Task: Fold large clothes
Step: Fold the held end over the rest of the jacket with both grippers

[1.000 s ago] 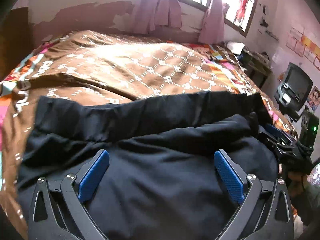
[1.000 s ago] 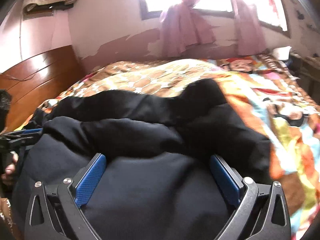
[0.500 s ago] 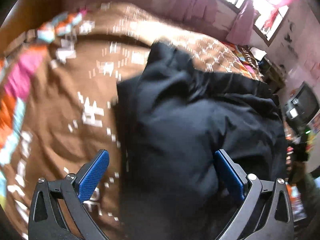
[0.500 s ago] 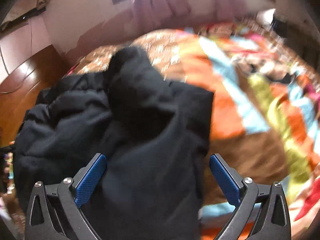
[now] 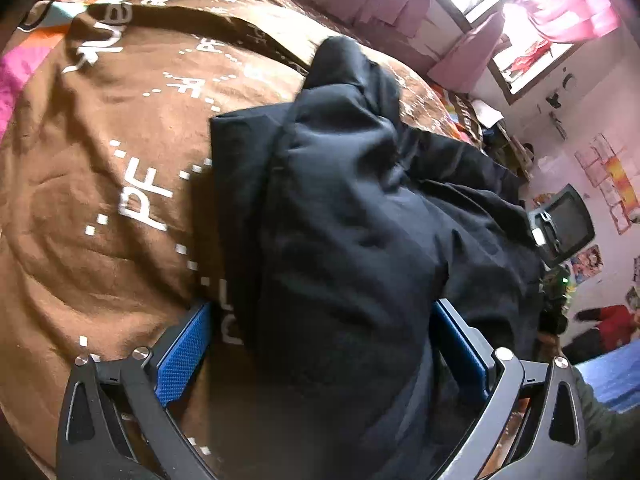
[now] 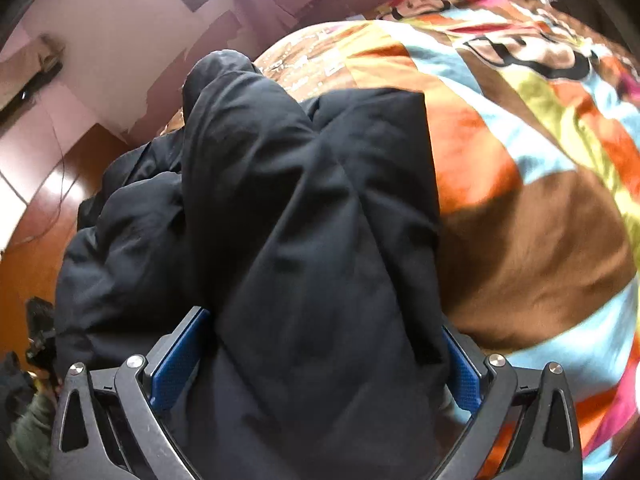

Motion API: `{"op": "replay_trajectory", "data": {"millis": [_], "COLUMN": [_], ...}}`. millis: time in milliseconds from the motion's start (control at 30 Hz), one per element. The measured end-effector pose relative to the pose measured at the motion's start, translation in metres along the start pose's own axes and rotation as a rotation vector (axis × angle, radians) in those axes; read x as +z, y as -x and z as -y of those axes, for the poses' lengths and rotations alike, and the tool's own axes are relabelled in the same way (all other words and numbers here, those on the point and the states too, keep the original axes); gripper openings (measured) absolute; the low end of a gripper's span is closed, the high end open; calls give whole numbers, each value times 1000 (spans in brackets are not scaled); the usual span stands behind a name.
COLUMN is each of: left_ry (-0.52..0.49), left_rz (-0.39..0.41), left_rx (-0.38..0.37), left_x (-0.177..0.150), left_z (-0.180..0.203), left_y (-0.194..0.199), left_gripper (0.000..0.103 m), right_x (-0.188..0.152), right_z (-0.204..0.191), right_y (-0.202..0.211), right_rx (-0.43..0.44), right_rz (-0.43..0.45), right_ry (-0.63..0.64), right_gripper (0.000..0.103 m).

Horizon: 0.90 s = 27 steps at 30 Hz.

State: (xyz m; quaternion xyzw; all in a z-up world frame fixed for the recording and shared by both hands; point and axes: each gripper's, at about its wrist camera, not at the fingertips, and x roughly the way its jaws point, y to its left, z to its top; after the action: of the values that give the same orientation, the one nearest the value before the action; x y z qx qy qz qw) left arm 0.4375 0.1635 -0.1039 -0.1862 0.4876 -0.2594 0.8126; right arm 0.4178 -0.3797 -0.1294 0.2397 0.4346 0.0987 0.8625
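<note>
A large black padded garment [image 5: 360,220] lies bunched on a bed with a brown and multicoloured blanket [image 5: 100,160]. In the left wrist view my left gripper [image 5: 324,344] is open, its blue pads [image 5: 182,354] spread wide, with the garment's left part lying between them. In the right wrist view my right gripper [image 6: 316,356] is open too, blue pads [image 6: 172,364] wide apart, with the garment's [image 6: 300,220] right part between them. The garment's corner edge rests on the blanket [image 6: 540,200]. Neither gripper pinches the cloth.
A window with pink curtains [image 5: 520,12] is beyond the bed. A dark chair [image 5: 564,224] and posters stand at the right wall. A wooden headboard [image 6: 48,200] is at the left in the right wrist view. The other hand-held gripper [image 6: 40,332] shows at lower left.
Both grippers swung outward to the garment's ends and tilted down over it. The garment looks more bunched lengthwise. Both stayed open.
</note>
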Motion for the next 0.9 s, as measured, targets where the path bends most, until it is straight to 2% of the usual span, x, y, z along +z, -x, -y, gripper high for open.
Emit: {"op": "replay_trajectory", "data": {"millis": [133, 233, 400, 467, 533, 633, 700, 733, 800, 900], "left_ry": [-49, -46, -37, -35, -54, -54, -43, -35, -25, -59], "left_rz": [-41, -70, -66, -50, -46, -46, -39, -31, -9, 28], "left_rx": [-20, -33, 9, 33, 70, 92, 103, 113, 142, 230], "left_x": [8, 11, 12, 10, 11, 7, 6, 5, 1, -4], "left_z": [10, 16, 25, 31, 43, 52, 56, 59, 66, 92], "left_y": [-5, -12, -13, -11, -16, -14, -11, -9, -5, 5], "left_gripper": [102, 102, 102, 100, 94, 79, 64, 60, 43, 26], "right_x": [-2, -3, -7, -9, -10, -7, -7, -6, -5, -6], "right_z": [-8, -12, -14, -18, -22, -27, -30, -33, -38, -54], "right_y": [-2, -4, -3, -1, 1, 6, 10, 12, 16, 29], "right_rx": [22, 30, 25, 21, 17, 9, 8, 8, 12, -20], "right_rz": [-53, -80, -78, -75, -74, -76, -80, -81, -84, -71], "right_ry": [10, 38, 28, 28, 26, 25, 27, 32, 47, 98], "right_gripper": [103, 103, 103, 97, 90, 74, 59, 56, 37, 22]}}
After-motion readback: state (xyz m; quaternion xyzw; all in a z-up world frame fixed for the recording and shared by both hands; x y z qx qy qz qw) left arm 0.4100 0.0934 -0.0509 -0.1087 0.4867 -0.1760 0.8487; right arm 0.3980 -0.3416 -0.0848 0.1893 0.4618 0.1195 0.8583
